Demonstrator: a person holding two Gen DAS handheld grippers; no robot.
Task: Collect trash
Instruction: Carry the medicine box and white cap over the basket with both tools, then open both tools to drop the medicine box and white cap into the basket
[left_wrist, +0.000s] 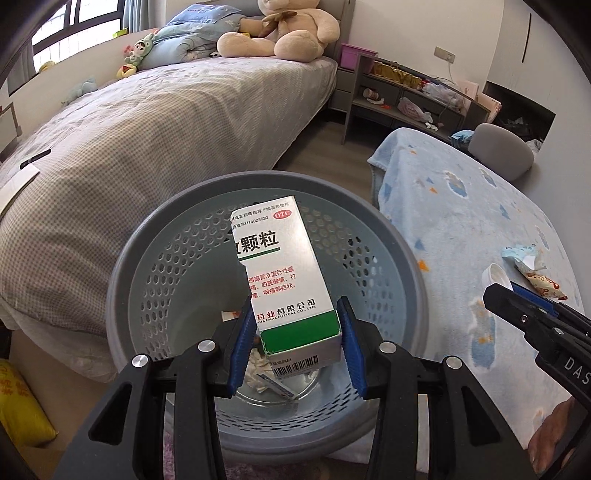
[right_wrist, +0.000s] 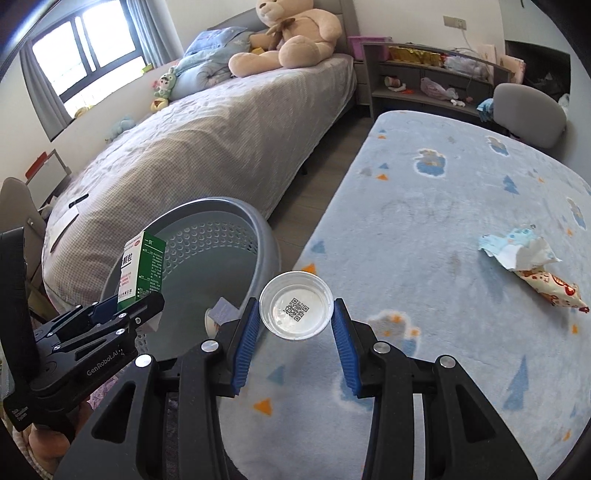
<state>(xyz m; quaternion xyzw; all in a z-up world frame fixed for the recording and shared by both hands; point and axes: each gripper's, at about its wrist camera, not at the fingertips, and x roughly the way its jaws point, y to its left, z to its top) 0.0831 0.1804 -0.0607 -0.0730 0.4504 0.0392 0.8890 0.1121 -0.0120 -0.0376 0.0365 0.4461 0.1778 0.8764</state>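
Observation:
My left gripper (left_wrist: 297, 317) is shut on a white and green medicine box (left_wrist: 284, 273) and holds it upright over the grey perforated trash basket (left_wrist: 162, 273). Crumpled paper and a small packet lie on the basket's bottom. The box also shows in the right wrist view (right_wrist: 142, 269), with the basket (right_wrist: 236, 236) behind it. My right gripper (right_wrist: 295, 317) is around a small clear plastic cup (right_wrist: 295, 304) with a QR code on its bottom, above the blue blanket near the basket; its pads sit at the cup's rim. A crumpled wrapper (right_wrist: 532, 269) lies on the blanket.
The blue patterned blanket (right_wrist: 424, 221) covers a table on the right. A grey bed (right_wrist: 207, 140) with a teddy bear (right_wrist: 291, 33) stands behind the basket. Shelves (right_wrist: 436, 81) and a grey chair (right_wrist: 528, 110) are at the back right.

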